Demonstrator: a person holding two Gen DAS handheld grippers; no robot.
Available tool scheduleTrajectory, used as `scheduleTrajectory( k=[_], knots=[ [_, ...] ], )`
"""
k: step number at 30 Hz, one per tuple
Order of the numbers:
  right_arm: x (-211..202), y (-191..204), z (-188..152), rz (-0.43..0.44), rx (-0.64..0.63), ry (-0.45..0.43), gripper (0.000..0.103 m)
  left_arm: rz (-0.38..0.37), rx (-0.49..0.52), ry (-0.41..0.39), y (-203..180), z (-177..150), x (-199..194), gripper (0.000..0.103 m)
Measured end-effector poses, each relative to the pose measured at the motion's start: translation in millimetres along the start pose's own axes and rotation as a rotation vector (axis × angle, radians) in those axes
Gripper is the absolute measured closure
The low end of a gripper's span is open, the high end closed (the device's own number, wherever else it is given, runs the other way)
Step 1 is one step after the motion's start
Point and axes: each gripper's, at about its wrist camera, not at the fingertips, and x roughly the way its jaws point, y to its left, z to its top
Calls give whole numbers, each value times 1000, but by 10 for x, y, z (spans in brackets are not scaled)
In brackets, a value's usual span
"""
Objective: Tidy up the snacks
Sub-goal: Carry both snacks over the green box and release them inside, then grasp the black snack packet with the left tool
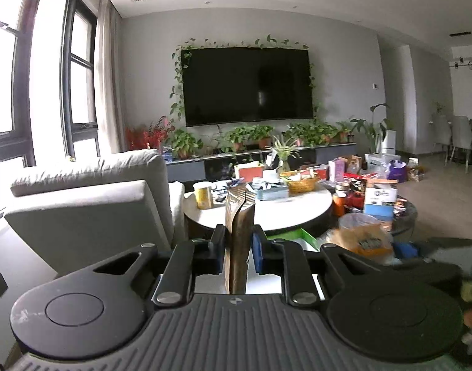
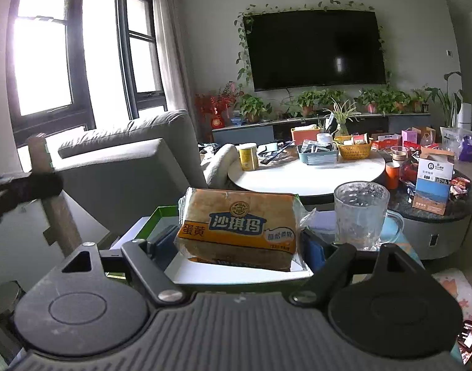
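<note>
Left tongs (image 1: pixel 237 247) pinch a thin brown foil pouch (image 1: pixel 238 235); right tongs (image 2: pixel 240 241) squeeze an orange plastic-wrapped cake pack (image 2: pixel 239 230), which could knock the nearby glass mug (image 2: pixel 361 213).

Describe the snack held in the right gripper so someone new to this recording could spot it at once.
Start at the wall-mounted television, then drop to the round white coffee table and on to the nearest foreground. There the right gripper clamps an orange snack pack over a green-rimmed box. Unlike the clear glass mug beside it, it is soft, clear-wrapped and bears large blue-and-white Chinese lettering.
</note>
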Motion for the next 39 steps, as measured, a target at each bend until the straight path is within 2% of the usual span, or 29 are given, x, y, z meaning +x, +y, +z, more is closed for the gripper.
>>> scheduleTrajectory(
  k=[7, 12, 27, 32, 33, 37, 39],
  knots=[
    [257, -20, 53, 12, -13, 24, 57, 26, 8, 30, 70, 126, 512, 89],
    [462, -63, 39, 17, -8, 54, 57, 53, -3, 91, 112, 26, 871, 94],
    [888, -65, -115, -1, -18, 159, 57, 41, 1, 197, 175, -240, 1258, 94],
    [974, -38, -141, -14, -28, 177, 57, 69, 6, 240, 176, -301, 1314, 93],
    [994, -34, -139, -17, -27, 179, 57, 74, 6, 245, 179, -313, 1320, 92],
    [1039, -34, -150, -33, -30, 188, 57, 103, 16, 266, 174, -363, 1324, 74],
    [1059, -31, -161, -40, -30, 197, 57, 110, 26, 269, 165, -377, 1315, 71]
  ],
)
